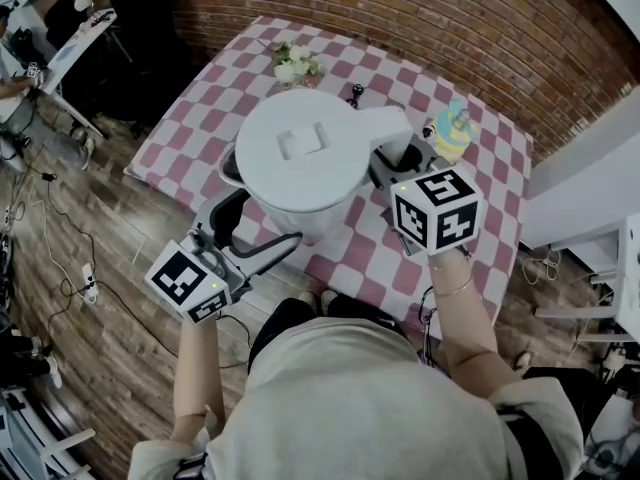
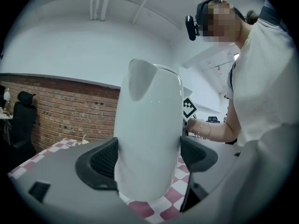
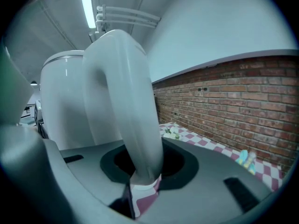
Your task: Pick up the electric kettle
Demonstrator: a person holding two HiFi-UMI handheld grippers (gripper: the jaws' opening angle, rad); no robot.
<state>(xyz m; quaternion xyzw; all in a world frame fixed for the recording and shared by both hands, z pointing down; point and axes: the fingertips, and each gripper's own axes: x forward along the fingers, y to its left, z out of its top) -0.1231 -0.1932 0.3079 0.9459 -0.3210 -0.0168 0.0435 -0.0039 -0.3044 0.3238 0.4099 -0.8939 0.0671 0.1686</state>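
A white electric kettle hangs in the air above the red-and-white checkered table, held from both sides. My left gripper is shut on the kettle's body, its black pads pressed to both flanks under the spout. My right gripper is shut on the kettle's white handle, which runs down between its dark pads. In the head view the left gripper sits at the kettle's near left. The right gripper sits at the handle.
A small bunch of white flowers and a yellow-blue toy lie on the far part of the table. A brick wall runs behind it. Cables trail across the wooden floor at left.
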